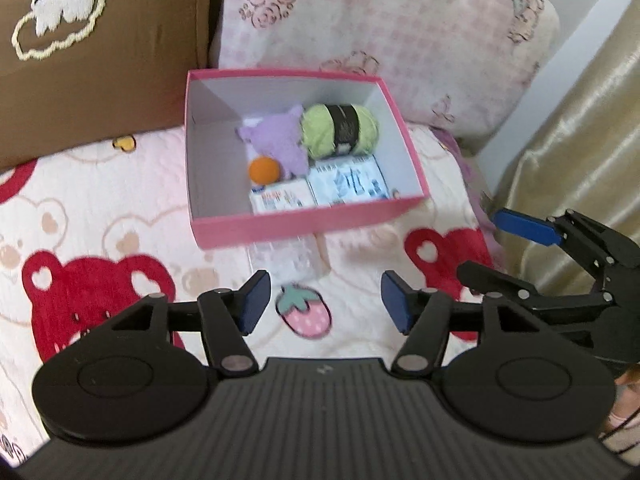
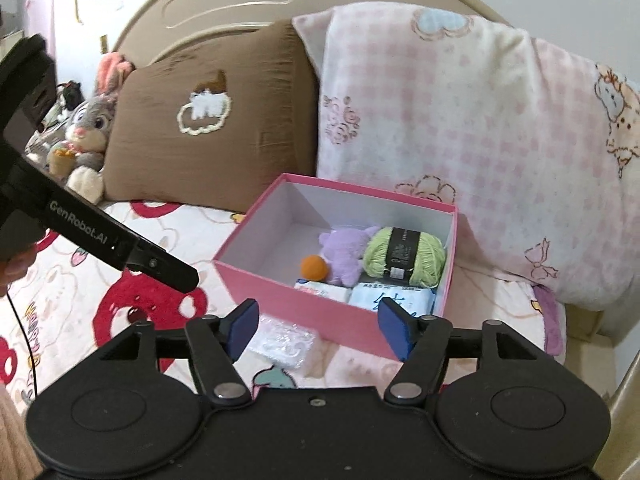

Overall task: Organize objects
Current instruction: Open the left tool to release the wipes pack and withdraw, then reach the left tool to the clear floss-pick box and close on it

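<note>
Pink cardboard, lid off: the box [image 1: 304,222] sits on the bed's bear-print blanket [image 1: 100,216], pushed up against the pillows, and in the left wrist view its long axis runs from about 6 o'clock up to 12, leaning a touch toward 11. Inside, everything crowds the 3 o'clock half. Green yarn ball [image 1: 339,130] at the far end, lying on its side with its long axis across the box, black label band around the middle. Purple plush toy [image 1: 276,140] just beside it at 9 o'clock, touching it. Orange ball [image 1: 263,170] tucked against the plush on the near side. Two white packets [image 1: 316,190] lie flat side by side along the near wall. Outside, a clear plastic packet [image 1: 288,258] rests on the blanket right at the box's near wall, at 6 o'clock. Left tongs [image 1: 324,302] hang above the blanket short of the box, blue pads apart, nothing between them. Right tongs [image 2: 318,330] likewise spread wide and empty, over the near corner of the box.
</note>
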The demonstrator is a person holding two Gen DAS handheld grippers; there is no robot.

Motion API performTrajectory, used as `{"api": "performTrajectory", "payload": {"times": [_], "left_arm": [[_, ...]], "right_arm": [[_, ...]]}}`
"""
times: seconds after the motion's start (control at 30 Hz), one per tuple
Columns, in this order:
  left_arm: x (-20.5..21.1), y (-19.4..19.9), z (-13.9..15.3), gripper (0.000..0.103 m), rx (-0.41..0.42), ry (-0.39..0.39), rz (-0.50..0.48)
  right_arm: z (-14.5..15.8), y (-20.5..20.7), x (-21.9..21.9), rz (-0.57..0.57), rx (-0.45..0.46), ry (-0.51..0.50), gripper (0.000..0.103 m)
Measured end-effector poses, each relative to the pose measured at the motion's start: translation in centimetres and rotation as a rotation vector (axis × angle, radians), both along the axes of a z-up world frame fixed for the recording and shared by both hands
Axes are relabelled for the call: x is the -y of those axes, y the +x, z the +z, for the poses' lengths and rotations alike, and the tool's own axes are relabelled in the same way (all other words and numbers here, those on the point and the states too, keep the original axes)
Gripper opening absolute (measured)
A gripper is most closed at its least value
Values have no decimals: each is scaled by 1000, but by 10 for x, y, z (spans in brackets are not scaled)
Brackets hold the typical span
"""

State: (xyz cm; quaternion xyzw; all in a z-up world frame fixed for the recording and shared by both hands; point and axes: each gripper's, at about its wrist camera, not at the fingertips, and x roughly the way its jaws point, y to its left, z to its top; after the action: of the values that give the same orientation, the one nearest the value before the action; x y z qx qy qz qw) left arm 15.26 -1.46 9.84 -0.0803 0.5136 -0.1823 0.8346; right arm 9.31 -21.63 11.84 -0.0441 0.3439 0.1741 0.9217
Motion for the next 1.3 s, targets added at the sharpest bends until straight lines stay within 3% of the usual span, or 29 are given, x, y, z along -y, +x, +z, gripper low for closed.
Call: {"api": "performTrajectory", "payload": {"times": [0.33,0.6,1.0,1.3], "left_arm": [[-9,-40,6,70,32,-43,-34],[-18,-52,-22,78,20,-122,-16],[-22,-39,-81,83,58,-149,0],[-26,-24,-128,84,112,-164,53]], "right_arm": [[5,-42,-19,38,-6,-36,84],[-6,-57,-36,63,-19,-33,91],[-67,-49,-56,85,2,32,95],[-111,-37,-54,54,105,39,95]]}}
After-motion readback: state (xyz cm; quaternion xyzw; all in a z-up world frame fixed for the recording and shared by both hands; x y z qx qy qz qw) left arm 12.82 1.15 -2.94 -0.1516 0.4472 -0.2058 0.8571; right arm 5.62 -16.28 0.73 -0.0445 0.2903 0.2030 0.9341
